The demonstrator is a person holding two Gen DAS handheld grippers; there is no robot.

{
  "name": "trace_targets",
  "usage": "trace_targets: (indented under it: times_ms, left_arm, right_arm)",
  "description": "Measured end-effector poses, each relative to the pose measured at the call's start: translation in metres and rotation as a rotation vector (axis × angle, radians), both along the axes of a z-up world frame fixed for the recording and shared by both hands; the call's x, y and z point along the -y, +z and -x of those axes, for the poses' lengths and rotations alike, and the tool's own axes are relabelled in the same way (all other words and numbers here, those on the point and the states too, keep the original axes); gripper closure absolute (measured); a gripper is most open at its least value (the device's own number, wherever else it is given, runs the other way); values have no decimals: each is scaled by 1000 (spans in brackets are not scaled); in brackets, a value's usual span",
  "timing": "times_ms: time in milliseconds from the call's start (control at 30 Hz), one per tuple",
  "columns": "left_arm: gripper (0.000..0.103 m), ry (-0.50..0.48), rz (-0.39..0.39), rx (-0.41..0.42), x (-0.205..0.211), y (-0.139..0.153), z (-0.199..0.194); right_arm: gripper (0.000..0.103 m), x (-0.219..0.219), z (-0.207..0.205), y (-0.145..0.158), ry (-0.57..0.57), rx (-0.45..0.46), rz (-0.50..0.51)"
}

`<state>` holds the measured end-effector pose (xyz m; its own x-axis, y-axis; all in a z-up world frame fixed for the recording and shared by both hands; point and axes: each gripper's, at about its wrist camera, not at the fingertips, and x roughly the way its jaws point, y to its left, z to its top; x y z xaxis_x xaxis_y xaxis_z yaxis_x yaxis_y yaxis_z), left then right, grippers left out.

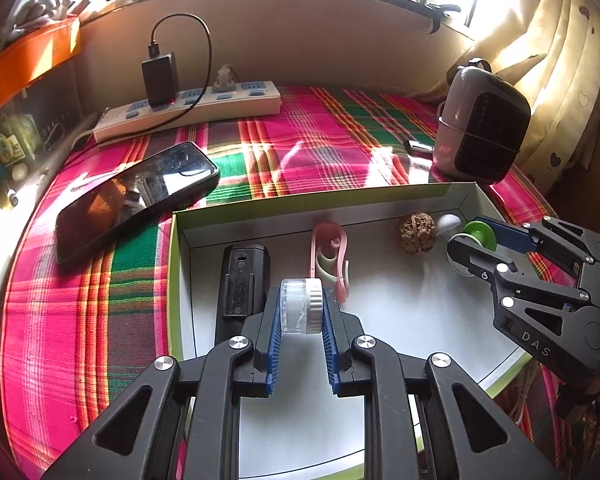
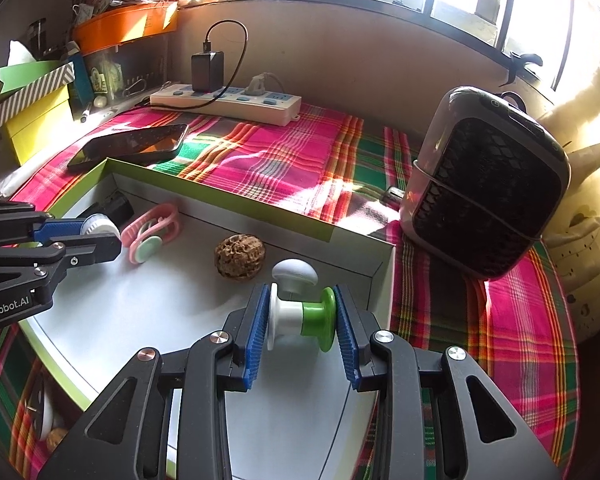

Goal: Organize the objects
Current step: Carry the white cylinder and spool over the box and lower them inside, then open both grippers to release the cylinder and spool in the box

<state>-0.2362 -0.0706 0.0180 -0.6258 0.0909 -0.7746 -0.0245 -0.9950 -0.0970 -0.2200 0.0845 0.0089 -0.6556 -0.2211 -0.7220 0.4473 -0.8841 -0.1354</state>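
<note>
A shallow white box with a green rim [image 1: 300, 199] [image 2: 220, 187] lies on the plaid cloth. My left gripper [image 1: 300, 300] [image 2: 100, 234] is shut on a small clear jar with a white lid [image 1: 302, 312] [image 2: 97, 225], just above the box's near left part. My right gripper [image 2: 301, 300] [image 1: 472, 236] is shut on a white-and-green spool [image 2: 300, 316] [image 1: 476, 232], low over the box's right end. On the box floor lie a black block [image 1: 242, 280] [image 2: 116, 205], a pink clip [image 1: 328, 256] [image 2: 152, 232], a walnut [image 1: 417, 233] [image 2: 239, 257] and a white knob [image 1: 449, 222] [image 2: 294, 271].
A black phone [image 1: 136, 196] [image 2: 132, 145] lies on the cloth left of the box. A white power strip [image 1: 188, 114] [image 2: 228, 102] with a black charger sits by the wall. A small grey heater [image 1: 482, 128] [image 2: 488, 188] stands right of the box. Cluttered boxes [image 2: 36, 116] stand at the far left.
</note>
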Motion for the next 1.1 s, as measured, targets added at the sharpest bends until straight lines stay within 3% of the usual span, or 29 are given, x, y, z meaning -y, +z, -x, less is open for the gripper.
trace_targets:
  times_ms: [333,733,1100]
  left_arm:
    - [85,-2,8,-1,0,0,0]
    - [74,0,-3,1,1,0,0]
    - [68,4,-4,4,1,0,-1]
  right_arm:
    - [69,-1,0,-1,1,2,1]
    - [69,-1,-2,0,-1,-12,2]
    - [52,1,-4,1,10,-26,5]
